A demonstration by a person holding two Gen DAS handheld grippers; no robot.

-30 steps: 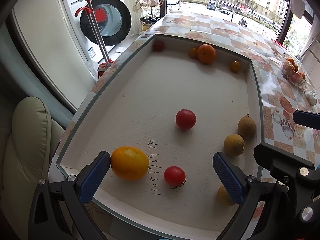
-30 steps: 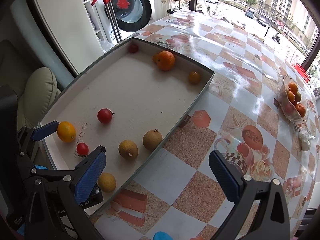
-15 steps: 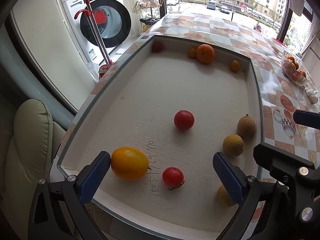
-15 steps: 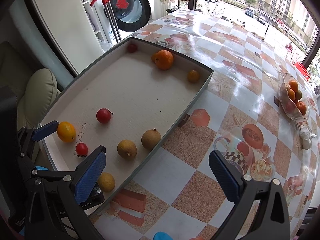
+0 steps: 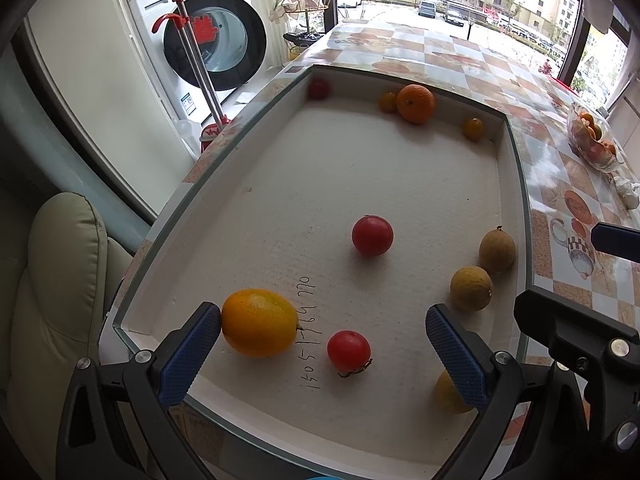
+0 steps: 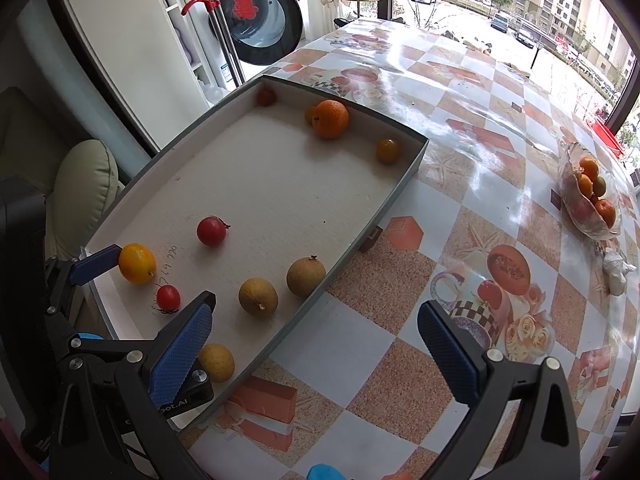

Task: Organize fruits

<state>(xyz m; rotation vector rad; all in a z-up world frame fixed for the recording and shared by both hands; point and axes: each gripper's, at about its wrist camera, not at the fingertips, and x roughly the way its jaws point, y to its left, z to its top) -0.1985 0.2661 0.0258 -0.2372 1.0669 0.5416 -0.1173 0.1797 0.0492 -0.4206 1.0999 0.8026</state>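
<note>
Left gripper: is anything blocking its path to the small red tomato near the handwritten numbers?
Nothing visible does. The left gripper is open, and the small red tomato lies between its fingers; the yellow-orange citrus sits beside the left finger.

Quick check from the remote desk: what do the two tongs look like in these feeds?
Both the left tongs and right tongs share one build: black angular frames with silver screws, each finger faced with a blue pad of knurled texture. White lettering marks the left body in the right view. No cables or sleeves show.
</note>
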